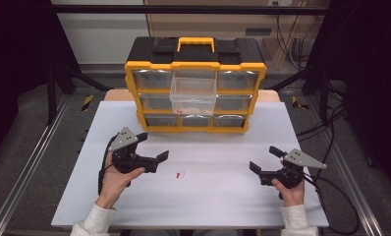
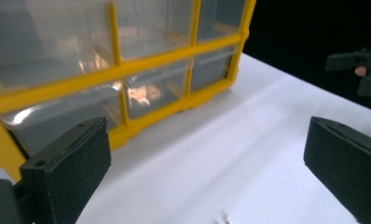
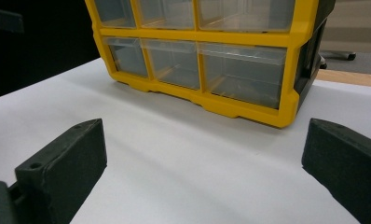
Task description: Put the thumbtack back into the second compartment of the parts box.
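My left gripper (image 1: 152,146) hovered near the left edge of the white table (image 1: 223,196), its jaws wide apart and holding nothing. My right gripper (image 1: 265,159) sat near the right edge, jaws equally wide and empty. Between them, toward the table's middle, lay a tiny white-and-red part (image 1: 180,174), just beside my left jaws and touching neither. At the far edge stood the yellow-and-black plastic drawer cabinet (image 1: 195,83), its clear middle drawer (image 1: 193,96) pulled out.
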